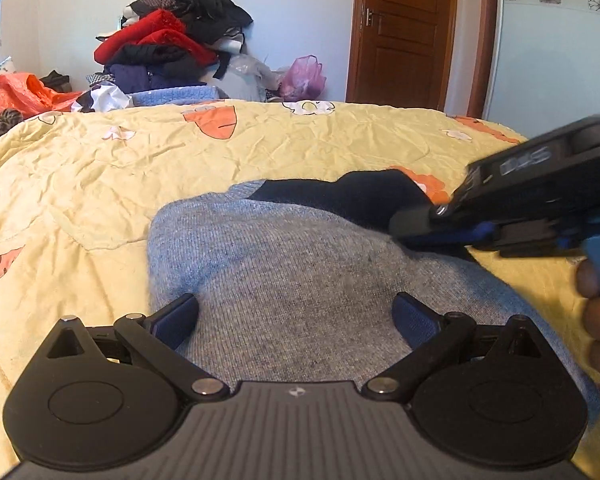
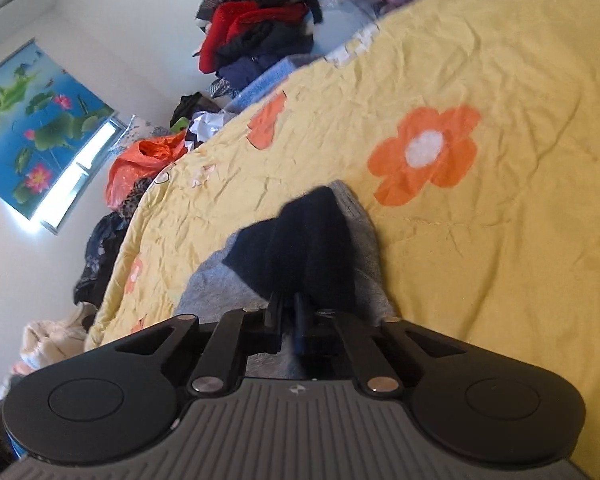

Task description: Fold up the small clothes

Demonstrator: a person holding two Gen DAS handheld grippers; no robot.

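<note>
Grey-blue knit garment [image 1: 284,280] with navy part [image 1: 360,196]; yellow orange-flowered bedspread [image 1: 100,184].

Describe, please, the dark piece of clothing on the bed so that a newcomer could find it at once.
Start at the wide yellow quilt with orange flowers covering the bed. In its near part lies a grey-blue knitted garment, and on that garment's far edge sits the small navy-black cloth piece, pinched by the right gripper. It is the only dark item on the quilt; the other dark clothes are in the pile by the wall.

Soft daylight fills both views, brightest at the window [image 2: 74,168], which glares white. Fisheye bending curves the door [image 1: 404,32] and bed [image 1: 100,168] edges. The right gripper [image 1: 404,226] and far bed corner show motion blur.
</note>
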